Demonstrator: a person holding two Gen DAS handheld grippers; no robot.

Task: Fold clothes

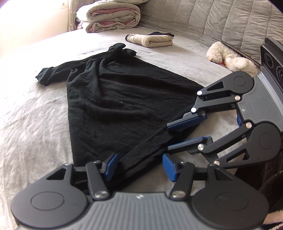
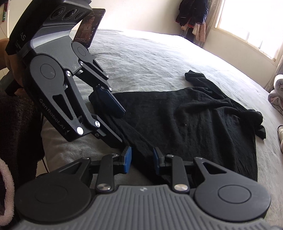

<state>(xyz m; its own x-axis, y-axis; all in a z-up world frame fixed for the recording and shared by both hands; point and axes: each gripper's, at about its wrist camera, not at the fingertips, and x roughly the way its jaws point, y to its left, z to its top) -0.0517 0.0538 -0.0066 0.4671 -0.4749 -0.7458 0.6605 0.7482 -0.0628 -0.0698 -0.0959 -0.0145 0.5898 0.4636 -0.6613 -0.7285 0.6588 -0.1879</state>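
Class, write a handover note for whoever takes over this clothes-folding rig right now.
Left claw: open, straddling the near hem of the black garment.
Right claw: open, with the same hem between its pads, not visibly pinched.
The black garment lies spread and rumpled on the bed. The folded beige garment sits beyond it.
Done: beige piece folded.
Left: grip the hem, fold the black one.

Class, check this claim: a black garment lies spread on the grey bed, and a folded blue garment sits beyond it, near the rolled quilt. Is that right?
One detail is wrong: the folded garment is beige, not blue. The left wrist view shows it beyond the black garment on the grey bed, near the rolled quilt.
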